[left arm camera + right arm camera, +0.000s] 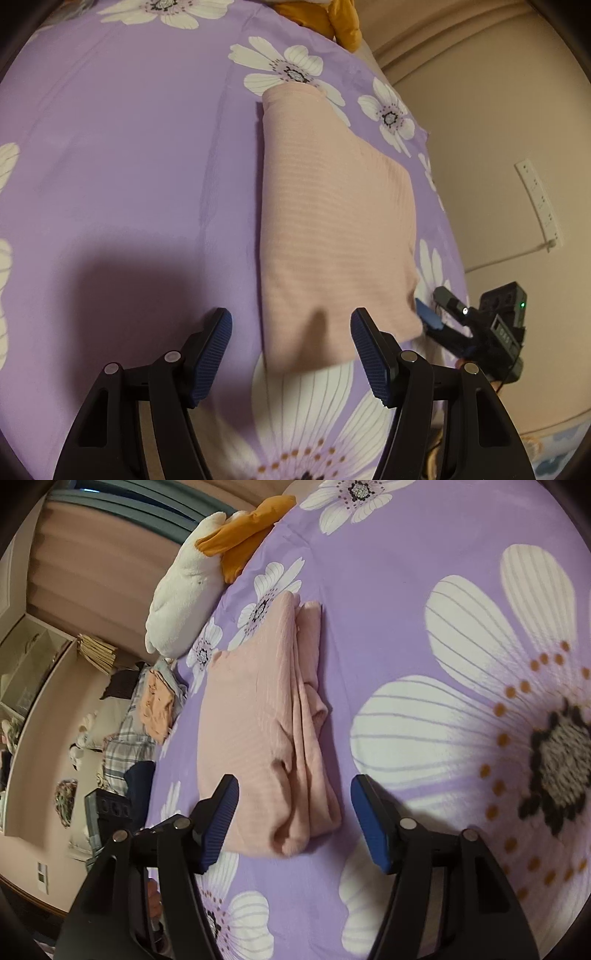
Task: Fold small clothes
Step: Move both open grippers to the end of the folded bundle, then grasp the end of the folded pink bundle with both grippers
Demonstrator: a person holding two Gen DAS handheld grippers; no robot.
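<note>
The pink ribbed garment [332, 229] lies folded into a long narrow stack on the purple flowered bedsheet [129, 166], its layered edges showing along one long side in the right wrist view [258, 720]. In the left wrist view it runs from about 12 o'clock down toward 6 o'clock, just right of centre, flat on the sheet.

The left gripper [291, 350] hovers over the near end of the garment, its blue-padded fingers [212, 354] spread apart with nothing pinched between them. The right gripper [293, 819] sits at the garment's other near corner, fingers [221, 823] likewise spread and holding nothing; the folded end lies in the gap below them. From the left wrist view, the right gripper [439, 314] appears at 4 o'clock, just beside the garment's edge.

Farther out, a white and orange plush toy [192, 590] rests at the bed's edge toward 11 o'clock in the right wrist view, and a heap of clothes [147, 716] lies beyond at 9 o'clock.
</note>
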